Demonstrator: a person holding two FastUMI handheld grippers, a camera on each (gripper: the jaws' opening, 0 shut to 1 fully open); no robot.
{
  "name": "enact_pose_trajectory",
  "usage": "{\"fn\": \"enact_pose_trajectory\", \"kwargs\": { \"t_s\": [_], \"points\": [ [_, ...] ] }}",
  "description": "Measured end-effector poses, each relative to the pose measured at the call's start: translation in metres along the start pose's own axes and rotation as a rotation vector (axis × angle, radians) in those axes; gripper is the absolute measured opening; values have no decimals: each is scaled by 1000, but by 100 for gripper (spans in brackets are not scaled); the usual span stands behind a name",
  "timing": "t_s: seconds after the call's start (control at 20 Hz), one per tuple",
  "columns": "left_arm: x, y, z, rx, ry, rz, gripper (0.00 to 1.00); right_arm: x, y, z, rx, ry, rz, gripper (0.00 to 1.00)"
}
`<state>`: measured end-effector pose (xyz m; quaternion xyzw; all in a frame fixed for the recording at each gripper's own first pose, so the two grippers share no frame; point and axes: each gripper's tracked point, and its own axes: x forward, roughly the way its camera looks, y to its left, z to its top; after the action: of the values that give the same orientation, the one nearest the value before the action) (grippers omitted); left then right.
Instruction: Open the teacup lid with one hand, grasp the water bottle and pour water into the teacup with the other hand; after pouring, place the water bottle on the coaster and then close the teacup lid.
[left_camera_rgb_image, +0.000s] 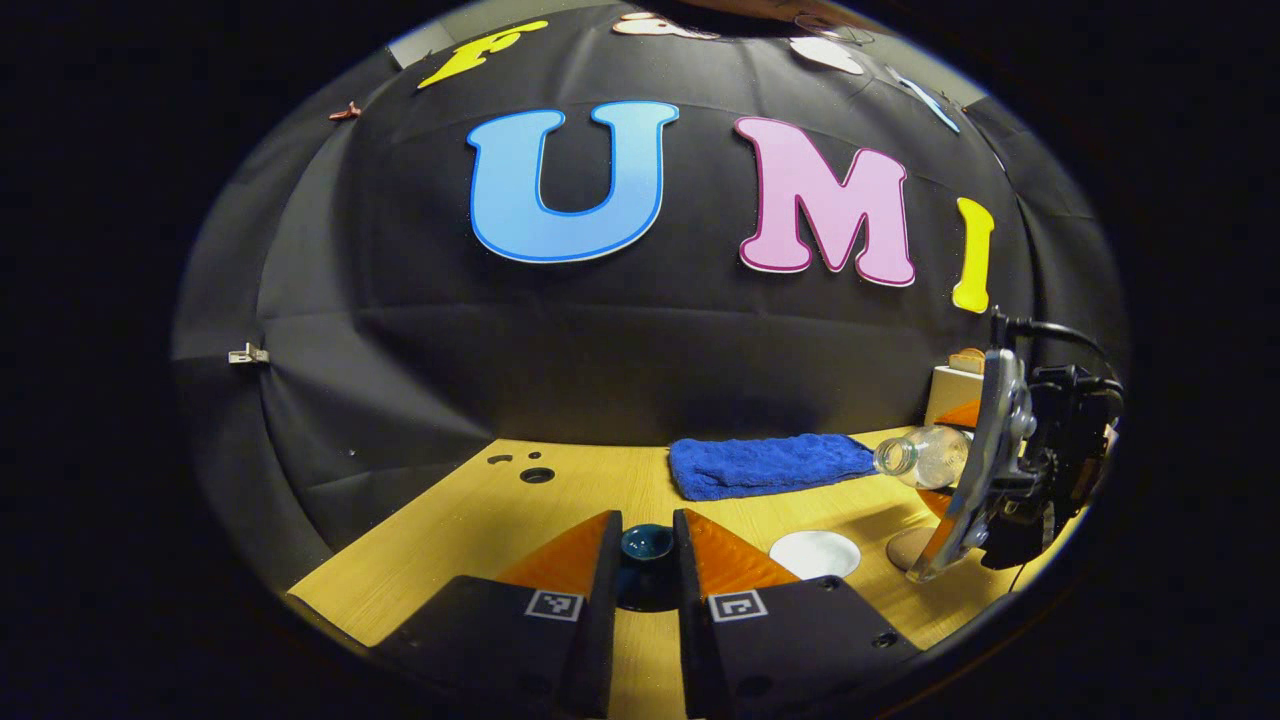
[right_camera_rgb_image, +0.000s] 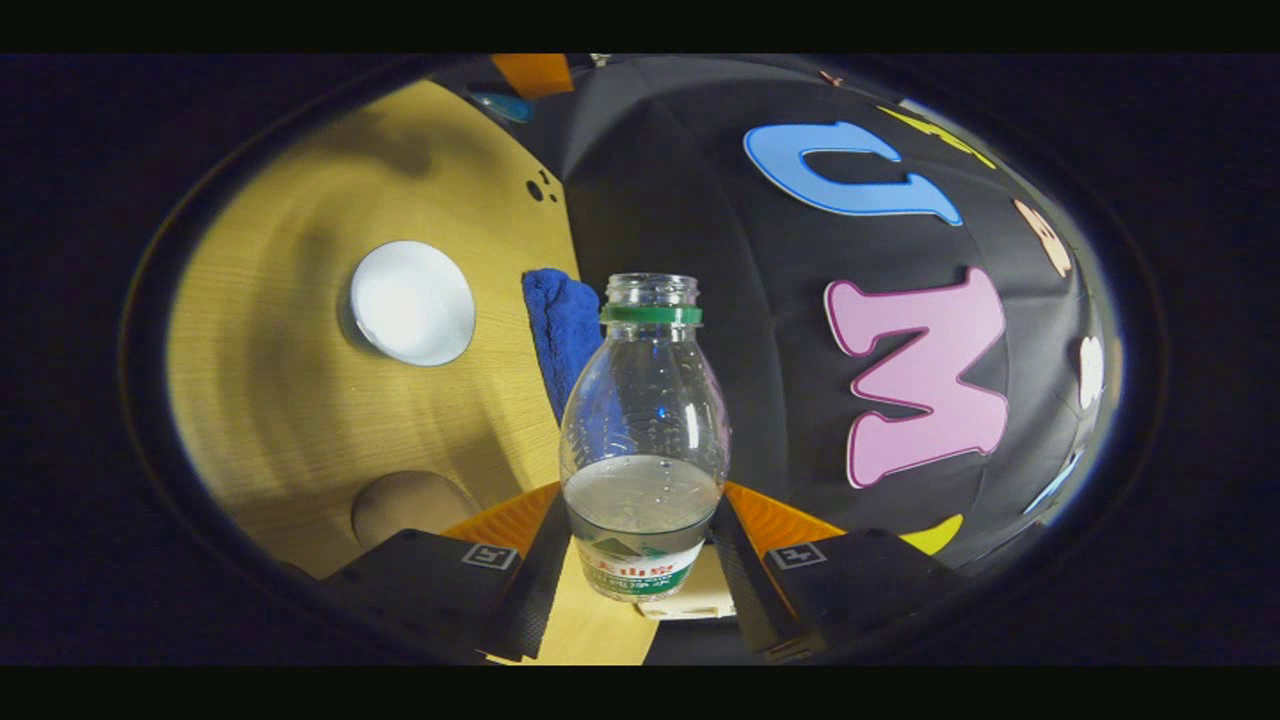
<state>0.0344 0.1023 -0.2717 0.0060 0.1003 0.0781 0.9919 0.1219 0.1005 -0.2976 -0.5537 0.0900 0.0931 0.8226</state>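
My left gripper (left_camera_rgb_image: 645, 535) is low over the wooden table (left_camera_rgb_image: 450, 540), shut on a dark teal teacup lid (left_camera_rgb_image: 645, 548) held between its fingers. To its right a white round thing (left_camera_rgb_image: 815, 553), which looks like the open teacup from above, stands on the table, with a tan round coaster (left_camera_rgb_image: 905, 548) beside it. My right gripper (right_camera_rgb_image: 640, 525) is shut on a clear, uncapped water bottle (right_camera_rgb_image: 645, 420) with a green neck ring, partly filled. In the left gripper view the bottle (left_camera_rgb_image: 925, 455) lies tilted, its mouth towards the white thing. The white thing (right_camera_rgb_image: 410, 303) and the coaster (right_camera_rgb_image: 410, 510) also appear in the right gripper view.
A folded blue towel (left_camera_rgb_image: 770, 465) lies along the back of the table, against the black wall. A pale box (left_camera_rgb_image: 955, 390) stands at the back right. Small dark holes (left_camera_rgb_image: 537, 475) mark the table's back left. The table's front edge runs close below my left fingers.
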Motion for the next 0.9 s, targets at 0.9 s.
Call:
{"fn": "enact_pose_trajectory", "kwargs": {
  "t_s": [0.9],
  "points": [
    [-5,-2,-13,-22,16,12,31,2,1,-13,-344,-86,-53,75]
  ]
}}
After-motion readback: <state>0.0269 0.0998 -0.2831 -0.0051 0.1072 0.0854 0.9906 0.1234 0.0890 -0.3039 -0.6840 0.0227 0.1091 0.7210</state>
